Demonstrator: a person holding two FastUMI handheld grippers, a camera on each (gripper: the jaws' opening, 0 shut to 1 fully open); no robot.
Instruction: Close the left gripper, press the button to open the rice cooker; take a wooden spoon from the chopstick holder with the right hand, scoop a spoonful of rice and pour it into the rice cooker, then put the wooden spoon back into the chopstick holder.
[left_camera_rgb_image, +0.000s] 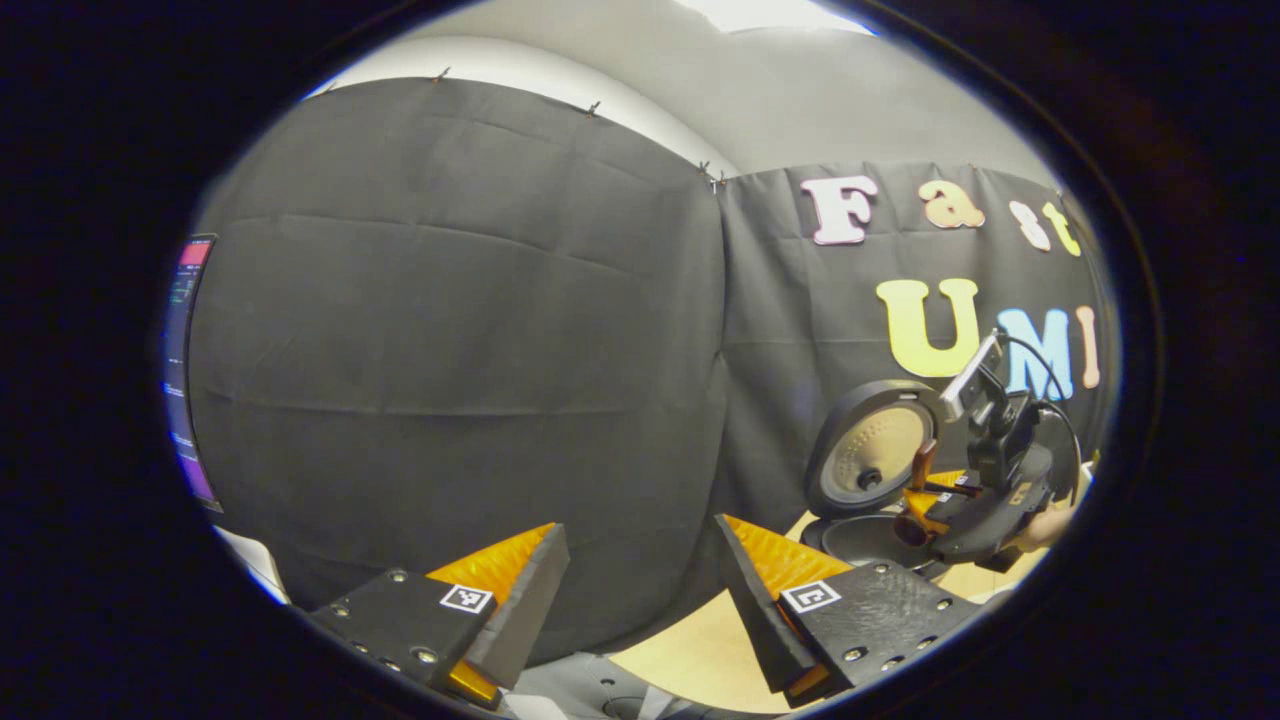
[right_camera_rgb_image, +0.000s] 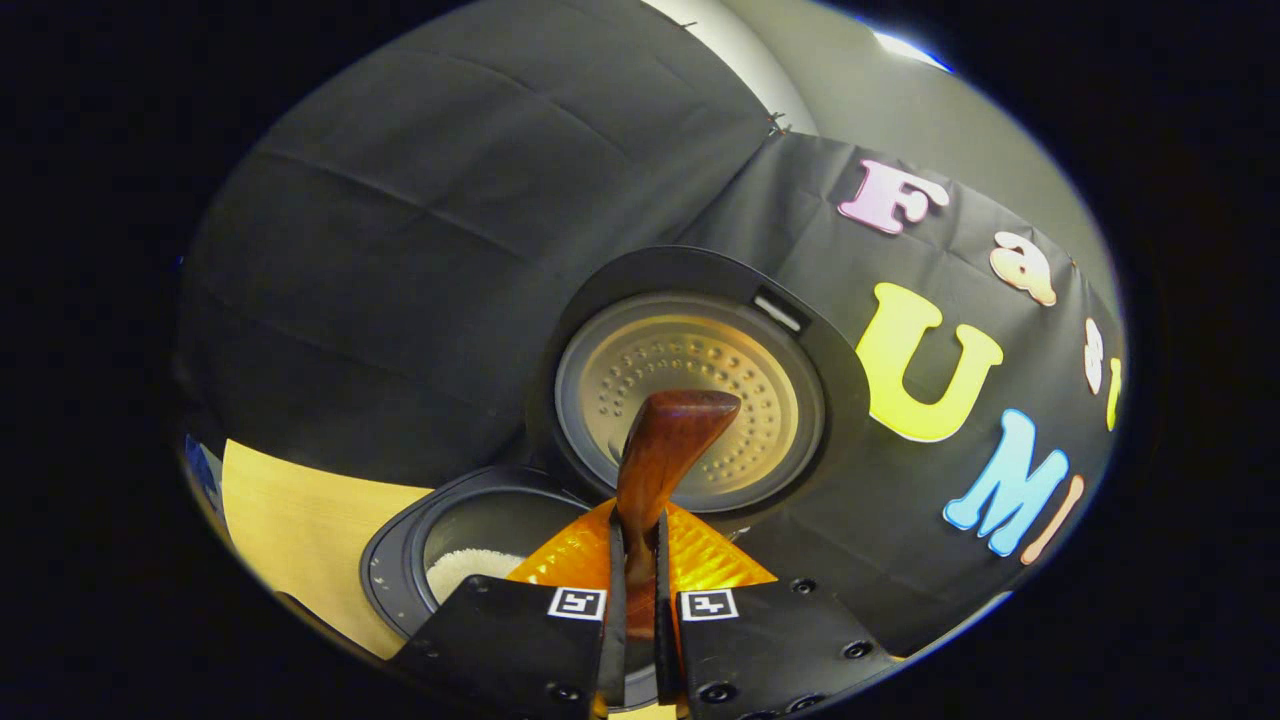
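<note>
Clamping wooden spoon (right_camera_rgb_image: 662, 452), right gripper (right_camera_rgb_image: 637, 600) closed

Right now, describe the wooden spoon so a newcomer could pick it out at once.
Find the rice cooker, its round lid standing open against the black cloth wall. Right in front of the lid, above the pot with white rice in it, the wooden spoon sticks up from the right gripper, whose fingers are shut on it. It is the only reddish-brown wooden piece among black and metal parts.
</note>
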